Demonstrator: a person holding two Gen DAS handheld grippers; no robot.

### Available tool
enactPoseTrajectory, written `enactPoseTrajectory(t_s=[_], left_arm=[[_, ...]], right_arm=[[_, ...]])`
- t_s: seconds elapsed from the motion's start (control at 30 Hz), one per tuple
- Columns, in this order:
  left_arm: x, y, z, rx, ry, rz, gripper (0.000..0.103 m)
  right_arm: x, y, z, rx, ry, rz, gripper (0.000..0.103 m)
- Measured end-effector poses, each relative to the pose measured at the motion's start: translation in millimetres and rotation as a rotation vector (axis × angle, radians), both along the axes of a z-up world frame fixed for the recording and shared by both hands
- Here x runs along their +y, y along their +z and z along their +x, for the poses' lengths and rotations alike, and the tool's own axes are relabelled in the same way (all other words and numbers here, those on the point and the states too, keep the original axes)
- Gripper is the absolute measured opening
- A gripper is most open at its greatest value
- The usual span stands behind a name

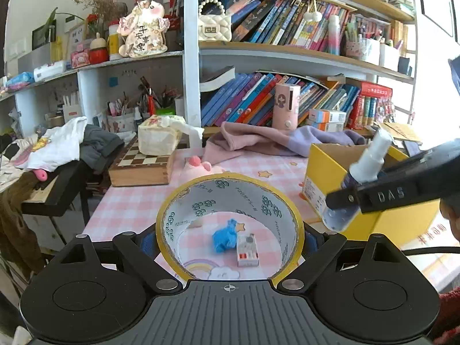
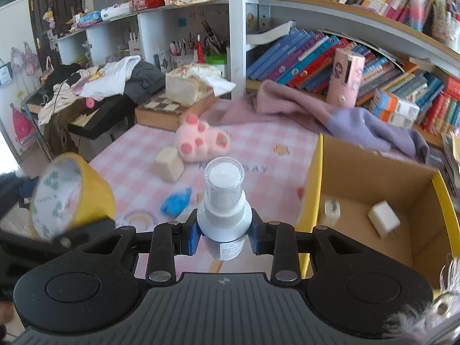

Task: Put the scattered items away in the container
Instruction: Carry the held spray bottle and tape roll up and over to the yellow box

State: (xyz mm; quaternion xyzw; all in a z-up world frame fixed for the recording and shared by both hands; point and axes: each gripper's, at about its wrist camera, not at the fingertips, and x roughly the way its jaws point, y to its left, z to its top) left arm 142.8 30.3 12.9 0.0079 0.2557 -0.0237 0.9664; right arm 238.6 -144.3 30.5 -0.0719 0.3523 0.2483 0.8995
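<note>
Left gripper (image 1: 230, 240), bottom centre of the left wrist view: jaws spread wide and clamped on a roll of yellow tape (image 1: 230, 224), pads on its outer sides. Roll is held with its hole facing the camera; through it the pink checked tablecloth (image 1: 135, 201) shows, with a blue crumpled thing (image 1: 225, 237) and a small white-and-red box (image 1: 247, 250) lying touching each other.

Right gripper (image 2: 224, 237), bottom centre of the right wrist view: jaws closed partway on a small spray bottle (image 2: 224, 201), blue pads (image 2: 193, 237) gripping the body just under the white collar, clear cap pointing away from the camera. In the left view the same bottle (image 1: 365, 169) sits at the right edge, tilted, in front of the box.

Yellow cardboard box (image 2: 313, 189), right side of the right view, open top; two white chargers (image 2: 383, 220) inside on the floor, apart from each other.

On the cloth, mid-frame: pink plush paw (image 2: 201, 139), a beige block (image 2: 169, 164) just beside it, blue thing nearer the camera. Tape roll shows blurred at the left edge (image 2: 72, 195).
</note>
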Motion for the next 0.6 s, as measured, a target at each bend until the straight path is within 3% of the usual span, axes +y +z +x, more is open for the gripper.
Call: enactPoseTrajectory(t_s=[0.6], left_arm=[[-15.5, 13.5, -74.3, -0.006, -0.189, -0.014, 0.091]], right_arm=[[-33.2, 0.3, -108.3, -0.017, -0.154, 0.018, 0.031]])
